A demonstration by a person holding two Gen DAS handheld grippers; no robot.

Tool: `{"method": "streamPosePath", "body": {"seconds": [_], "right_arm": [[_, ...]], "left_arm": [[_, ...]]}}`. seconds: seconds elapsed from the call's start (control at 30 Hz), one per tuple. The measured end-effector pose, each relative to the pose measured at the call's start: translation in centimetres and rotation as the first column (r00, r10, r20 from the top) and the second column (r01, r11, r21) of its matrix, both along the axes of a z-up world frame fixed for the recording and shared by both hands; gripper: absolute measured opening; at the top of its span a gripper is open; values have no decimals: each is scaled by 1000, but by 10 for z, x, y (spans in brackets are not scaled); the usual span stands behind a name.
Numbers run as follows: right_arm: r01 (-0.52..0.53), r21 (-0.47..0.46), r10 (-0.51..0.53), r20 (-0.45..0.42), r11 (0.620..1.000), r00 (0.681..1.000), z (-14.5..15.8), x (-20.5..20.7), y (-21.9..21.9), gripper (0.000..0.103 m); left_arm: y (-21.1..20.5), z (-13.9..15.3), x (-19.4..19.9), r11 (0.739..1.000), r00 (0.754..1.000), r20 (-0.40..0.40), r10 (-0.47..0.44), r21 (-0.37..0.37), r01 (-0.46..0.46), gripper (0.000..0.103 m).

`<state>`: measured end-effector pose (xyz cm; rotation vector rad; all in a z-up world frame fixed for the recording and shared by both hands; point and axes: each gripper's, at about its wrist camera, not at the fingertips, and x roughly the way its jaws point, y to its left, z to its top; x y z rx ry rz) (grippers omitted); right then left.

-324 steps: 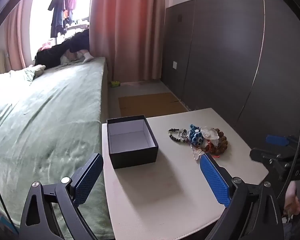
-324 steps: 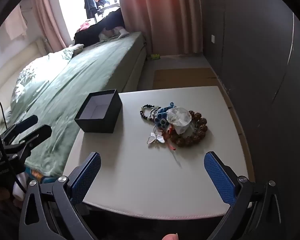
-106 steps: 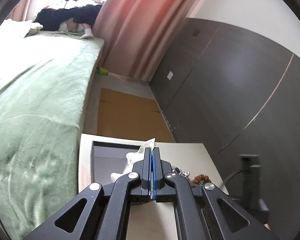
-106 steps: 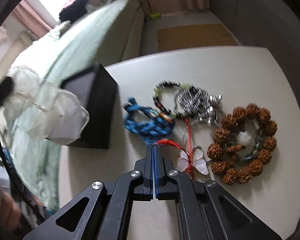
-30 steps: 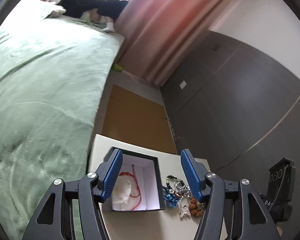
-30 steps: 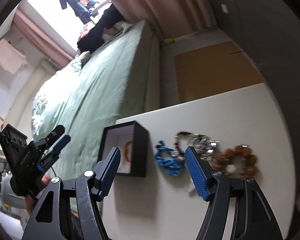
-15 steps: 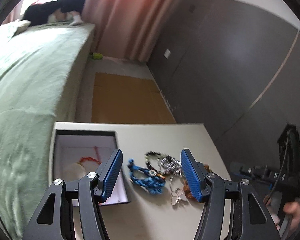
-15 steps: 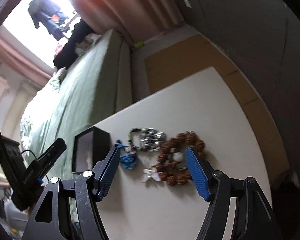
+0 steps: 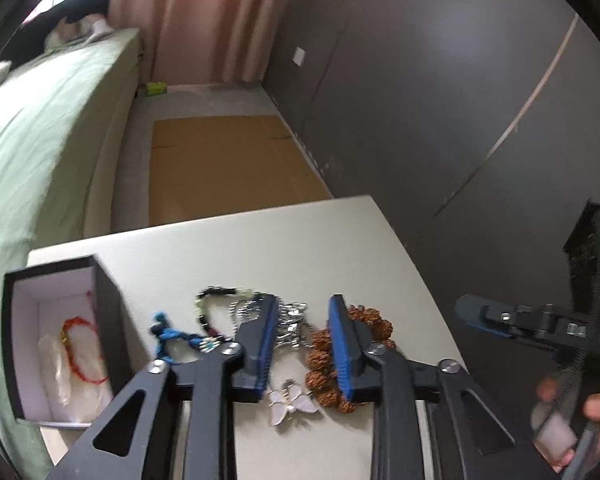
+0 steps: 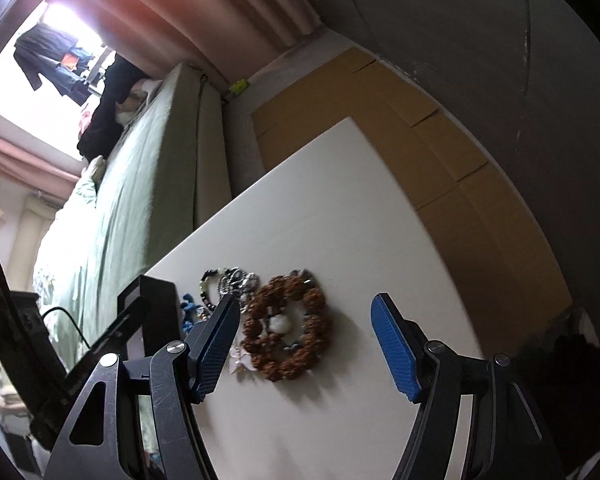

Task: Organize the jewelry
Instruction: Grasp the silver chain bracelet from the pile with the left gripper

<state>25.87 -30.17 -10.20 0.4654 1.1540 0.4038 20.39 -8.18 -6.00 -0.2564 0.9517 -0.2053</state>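
While the green bed [image 9: 40,128] fills the space along the worktop's left edge, we see the pale worktop [image 9: 300,248] carrying everything else. The black box [image 9: 108,320] stands open at the worktop's left edge, white inside, with a red cord bracelet [image 9: 82,352] and a clear pouch [image 9: 56,368] lying on its floor. Our left hand-held gripper [image 9: 303,344] hangs over the jewelry pile with its blue pads parted to a moderate gap, holding nothing; a silver chain bracelet [image 9: 294,324] shows between the pads. Our right hand-held gripper [image 10: 304,348] is spread wide and empty, and the brown seed-bead bracelet [image 10: 288,328] lies flat on the worktop between its pads, framed but not touched. The pile sits near the worktop's middle, just right of the box: the blue knotted bracelet [image 9: 176,336] nearest the box, then the dark beaded bracelet [image 9: 212,300], the silver chain and the brown ring, all crowded together. The white butterfly pendant [image 9: 290,400] lies at the pile's near side, beside the brown beads.
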Motion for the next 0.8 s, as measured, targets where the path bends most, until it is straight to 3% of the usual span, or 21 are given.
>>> {"method": "streamPosePath", "body": {"seconds": [0.13,0.6,0.8], "right_arm": [[-5,16,5,4,1000,1000,1,-1,-12,69],[38,79,-37,-14,996,999,0,2,-48,69],[31,83,-30,-20,996,999,-3,2,-48,69]], "left_arm": [[-18,-15,18,998,998,-63,-5,64,9,22],[-39,-63,52,988,977,-209,34,153,-1,20],[-43,-68,42,977,980,-196,46,212,-3,20]]}}
